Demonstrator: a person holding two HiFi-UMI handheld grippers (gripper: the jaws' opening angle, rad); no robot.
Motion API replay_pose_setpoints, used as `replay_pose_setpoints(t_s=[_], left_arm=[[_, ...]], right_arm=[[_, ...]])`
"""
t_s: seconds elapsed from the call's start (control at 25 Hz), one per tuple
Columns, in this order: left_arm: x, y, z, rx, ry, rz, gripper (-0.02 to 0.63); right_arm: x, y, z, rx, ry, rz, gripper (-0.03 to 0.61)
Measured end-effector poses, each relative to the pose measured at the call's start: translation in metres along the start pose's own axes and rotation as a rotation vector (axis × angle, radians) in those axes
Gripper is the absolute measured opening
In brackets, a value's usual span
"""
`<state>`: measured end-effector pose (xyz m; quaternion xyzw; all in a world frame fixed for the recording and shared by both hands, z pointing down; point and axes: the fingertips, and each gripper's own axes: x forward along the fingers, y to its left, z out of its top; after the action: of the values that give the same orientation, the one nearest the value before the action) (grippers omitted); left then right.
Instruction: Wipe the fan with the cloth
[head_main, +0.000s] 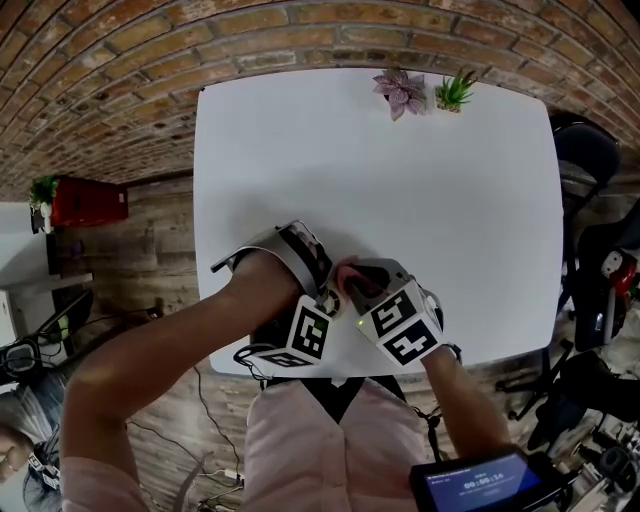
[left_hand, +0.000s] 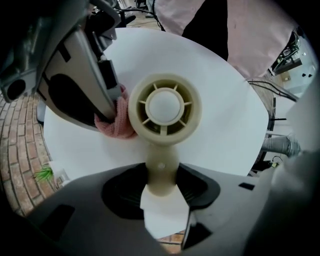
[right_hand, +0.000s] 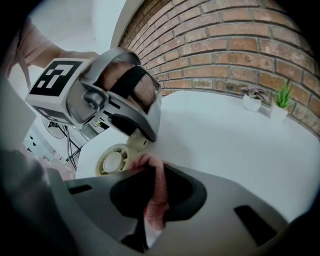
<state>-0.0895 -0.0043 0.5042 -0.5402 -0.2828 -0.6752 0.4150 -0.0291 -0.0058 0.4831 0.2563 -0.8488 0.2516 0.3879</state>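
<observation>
Left gripper view, left tool gripping fan, right tool clamping pink cloth

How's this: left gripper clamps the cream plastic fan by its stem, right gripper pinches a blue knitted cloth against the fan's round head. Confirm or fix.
Wrong colour: the knitted cloth is pink, not blue; the right gripper view shows it. Rest stands: the left gripper clamps the cream plastic fan by its stem, the right gripper pinches the cloth against its round head.

Cream fan; pink cloth seemingly touching it.
</observation>
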Motion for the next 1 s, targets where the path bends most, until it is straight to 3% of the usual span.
replay_pose_setpoints(t_s=[0.4, 0.6, 1.0], left_arm=[[0.001, 0.000, 0.001, 0.019, 0.018, 0.002, 0.196], [0.002, 0.000, 0.000, 0.004, 0.014, -0.001, 0.196], [0.001, 0.001, -0.001, -0.051, -0.014, -0.017, 0.197]], right_arm=[[0.006, 0.001, 0.007, 0.005, -0.023, -0.005, 0.034], [0.006, -0.003, 0.012, 0.067, -0.061, 0.004, 0.034], [-0.014, -0.031, 0.013, 0.093, -0.103, -0.097, 0.035]])
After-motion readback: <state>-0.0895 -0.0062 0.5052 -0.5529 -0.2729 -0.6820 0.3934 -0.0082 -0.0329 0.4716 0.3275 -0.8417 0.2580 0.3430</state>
